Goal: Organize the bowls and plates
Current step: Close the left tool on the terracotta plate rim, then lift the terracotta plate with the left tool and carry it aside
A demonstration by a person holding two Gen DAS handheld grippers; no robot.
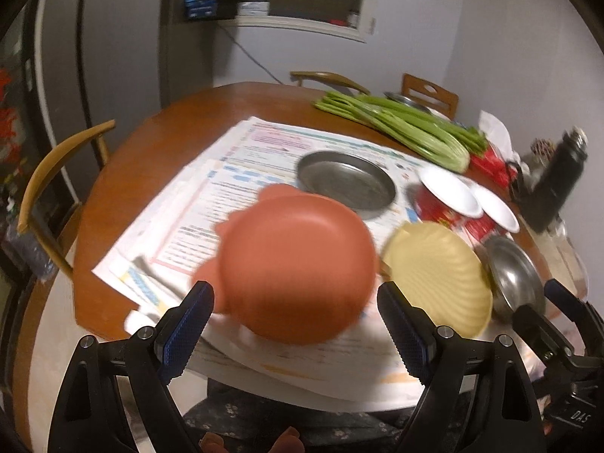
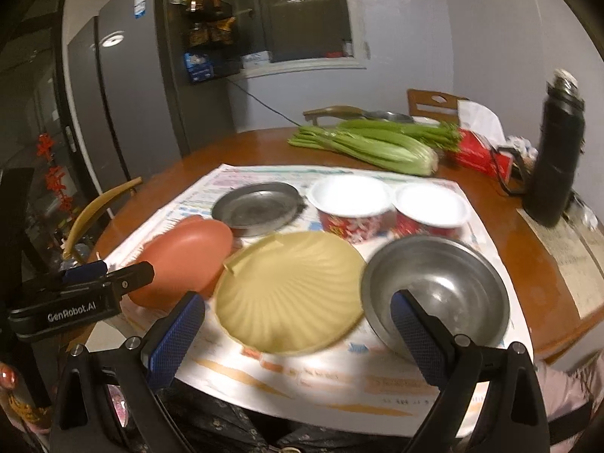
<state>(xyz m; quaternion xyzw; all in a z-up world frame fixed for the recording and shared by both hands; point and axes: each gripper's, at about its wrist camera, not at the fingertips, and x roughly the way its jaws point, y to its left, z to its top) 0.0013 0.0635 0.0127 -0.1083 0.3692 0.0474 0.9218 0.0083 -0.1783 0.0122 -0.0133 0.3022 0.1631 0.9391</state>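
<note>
An orange-brown plate (image 1: 298, 264) lies on the newspaper, just beyond my open left gripper (image 1: 294, 324); it also shows in the right wrist view (image 2: 185, 260). A cream shell-shaped plate (image 2: 290, 290) lies ahead of my open, empty right gripper (image 2: 298, 339). A steel bowl (image 2: 438, 290) sits beside the cream plate on its right. A flat steel plate (image 2: 260, 207) and two red bowls with white insides (image 2: 351, 204) (image 2: 430, 211) stand behind. The left gripper (image 2: 105, 279) shows at the left edge of the right wrist view, by the orange plate.
Newspaper (image 2: 332, 373) covers the near part of the round wooden table (image 2: 521, 264). Celery (image 2: 377, 147), a red tissue pack (image 2: 475, 154) and a black flask (image 2: 555, 158) are at the back right. Wooden chairs (image 1: 56, 185) stand around.
</note>
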